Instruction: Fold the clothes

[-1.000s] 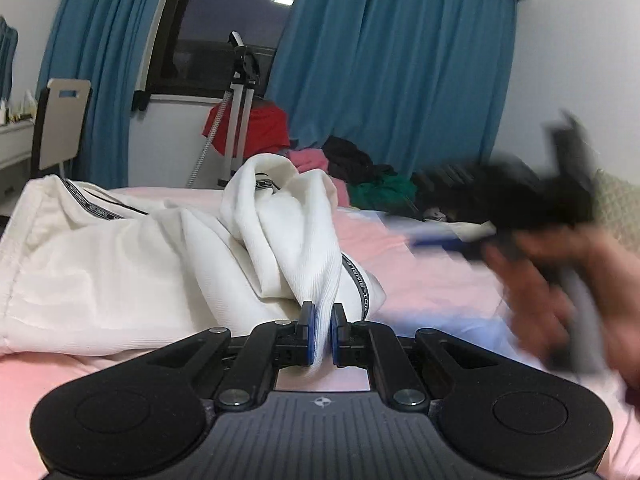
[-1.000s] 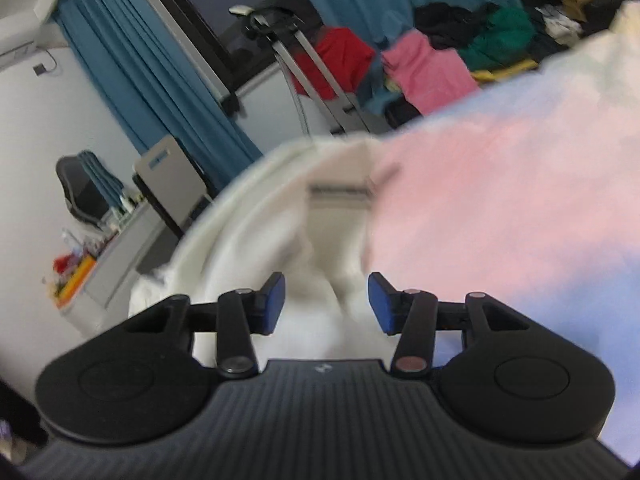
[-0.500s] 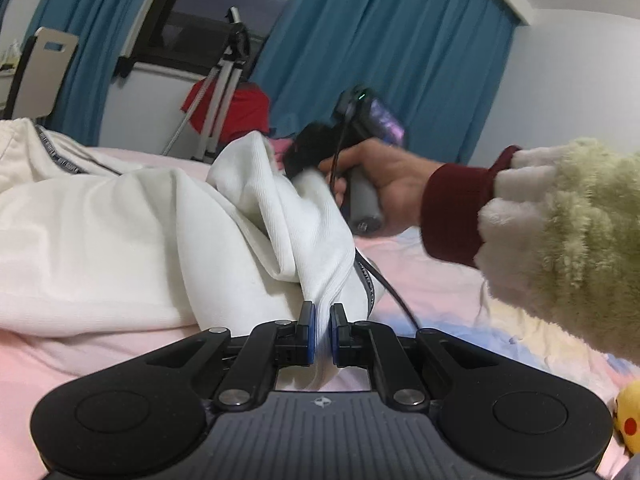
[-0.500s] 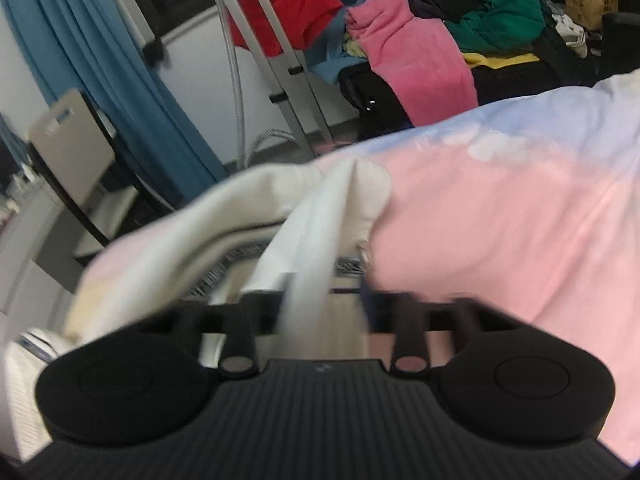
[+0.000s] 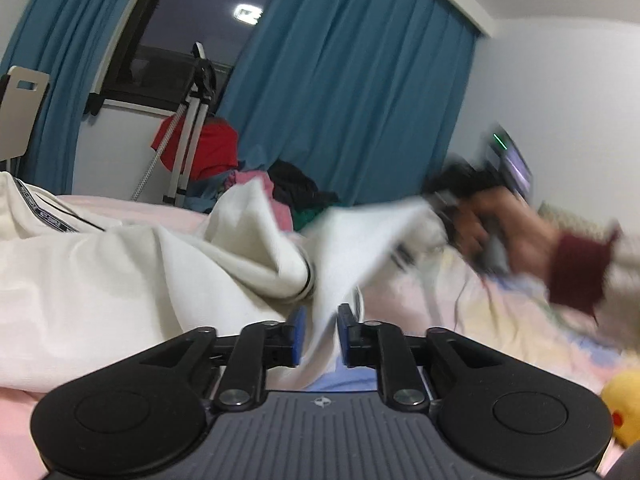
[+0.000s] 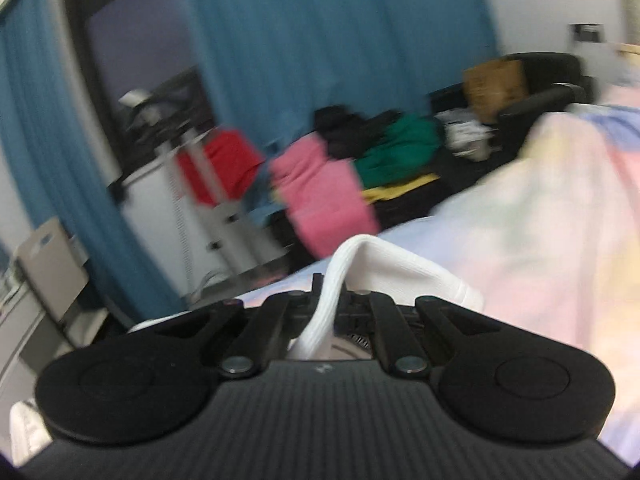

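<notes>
A white garment with a black printed band lies bunched on the pink bed. My left gripper has its jaws slightly apart, with a fold of the white cloth running between them. My right gripper is shut on a ribbed white edge of the garment and holds it up above the bed. In the left wrist view the right gripper is at the right, blurred, stretching the cloth out from the pile.
A pile of pink, green and black clothes lies past the bed's far edge. A metal stand with a red cloth is by the window. A yellow toy lies at the right. A chair is at the left.
My left jaws have parted a little around the cloth. My right gripper has closed on the garment's edge and pulled it to the right and up, stretching the cloth.
</notes>
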### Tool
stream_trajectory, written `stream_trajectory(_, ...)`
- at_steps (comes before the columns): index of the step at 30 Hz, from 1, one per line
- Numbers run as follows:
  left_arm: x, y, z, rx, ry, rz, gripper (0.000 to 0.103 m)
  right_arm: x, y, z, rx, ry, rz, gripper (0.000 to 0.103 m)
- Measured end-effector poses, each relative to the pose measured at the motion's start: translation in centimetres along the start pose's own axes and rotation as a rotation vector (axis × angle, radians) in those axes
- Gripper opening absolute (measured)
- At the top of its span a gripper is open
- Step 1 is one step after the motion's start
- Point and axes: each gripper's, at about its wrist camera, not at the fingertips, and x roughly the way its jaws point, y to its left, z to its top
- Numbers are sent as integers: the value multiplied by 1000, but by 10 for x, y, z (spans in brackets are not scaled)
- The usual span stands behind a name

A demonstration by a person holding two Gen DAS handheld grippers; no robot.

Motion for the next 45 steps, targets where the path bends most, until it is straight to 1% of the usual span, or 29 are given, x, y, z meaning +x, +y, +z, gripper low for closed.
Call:
stream_trajectory(1, -3, 1, 1, -16, -8, 6, 35, -11, -22, 1, 35, -10, -19, 5)
stream_trajectory(2, -5, 3, 4, -37, -11, 17, 49, -21, -47, -2, 88, -16, -30, 5)
stream_trajectory(3, -5, 8, 7, -73, -4, 36, 58, -31, -71, -5, 144, -22, -40, 5)
stream_trajectory(5, -9, 21, 10, -167, 16, 65, 62, -49, -116, -20, 272, -28, -57, 5)
stream_trajectory(6, -11, 30, 10, -223, 35, 85, 69, -57, -134, -34, 324, -22, -63, 5)
stream_trajectory(7, -10, 42, 10, -288, 56, 116, 72, -65, -153, -47, 376, -16, -70, 5)
stream_trajectory(8, -9, 57, 9, -356, 73, 149, 79, -72, -171, -60, 423, -7, -77, 5)
stream_trajectory(10, -13, 84, 3, -509, 97, 223, 81, -78, -197, -87, 462, 38, -95, 6)
stream_trajectory(13, -21, 127, -14, -793, 91, 321, 82, -79, -212, -99, 505, 103, -105, 6)
stream_trajectory(15, -29, 157, -31, -981, 63, 361, 82, -78, -210, -94, 502, 102, -82, 6)
stream_trajectory(17, -30, 181, -43, -1093, 11, 377, 82, -79, -206, -94, 498, 88, -68, 6)
stream_trajectory(20, -27, 204, -53, -1198, -74, 349, 81, -74, -213, -98, 543, 102, -64, 6)
stream_trajectory(22, -23, 215, -50, -1232, -116, 320, 81, -70, -221, -101, 589, 120, -64, 6)
stream_trajectory(23, -20, 219, -48, -1238, -129, 318, 77, -69, -226, -103, 612, 124, -57, 6)
stream_trajectory(24, -17, 222, -45, -1233, -134, 333, 68, -69, -230, -104, 635, 127, -50, 6)
stream_trajectory(25, -15, 224, -41, -1229, -139, 347, 64, -68, -232, -104, 651, 128, -43, 6)
stream_trajectory(26, -14, 227, -39, -1224, -142, 363, 54, -68, -234, -105, 666, 130, -36, 6)
stream_trajectory(27, -17, 230, -37, -1222, -140, 381, 39, -66, -234, -105, 672, 130, -30, 6)
stream_trajectory(28, -21, 233, -34, -1219, -135, 399, 30, -65, -235, -105, 677, 130, -25, 6)
stream_trajectory(29, -24, 235, -30, -1217, -130, 417, 8, -63, -235, -104, 674, 128, -26, 6)
stream_trajectory(31, -32, 238, -21, -1203, -119, 457, 7, -58, -236, -105, 674, 127, -31, 6)
stream_trajectory(32, -40, 235, -13, -1174, -117, 479, 6, -55, -238, -107, 695, 126, -33, 6)
stream_trajectory(33, -53, 228, -4, -1142, -133, 489, 5, -54, -243, -113, 753, 122, -33, 6)
stream_trajectory(36, -88, 217, 30, -1045, -233, 497, 4, -51, -254, -132, 906, 114, -22, 7)
stream_trajectory(38, -111, 214, 43, -1026, -306, 482, 3, -49, -261, -143, 996, 110, -11, 8)
stream_trajectory(40, -132, 213, 49, -1026, -370, 464, 3, -45, -260, -139, 957, 128, 2, 8)
stream_trajectory(42, -144, 212, 46, -1023, -377, 481, 3, -42, -259, -133, 915, 148, 13, 9)
stream_trajectory(43, -156, 207, 38, -1030, -372, 504, 3, -40, -259, -131, 900, 156, 18, 9)
stream_trajectory(45, -172, 204, 26, -1079, -361, 523, 3, -37, -262, -128, 896, 165, 32, 11)
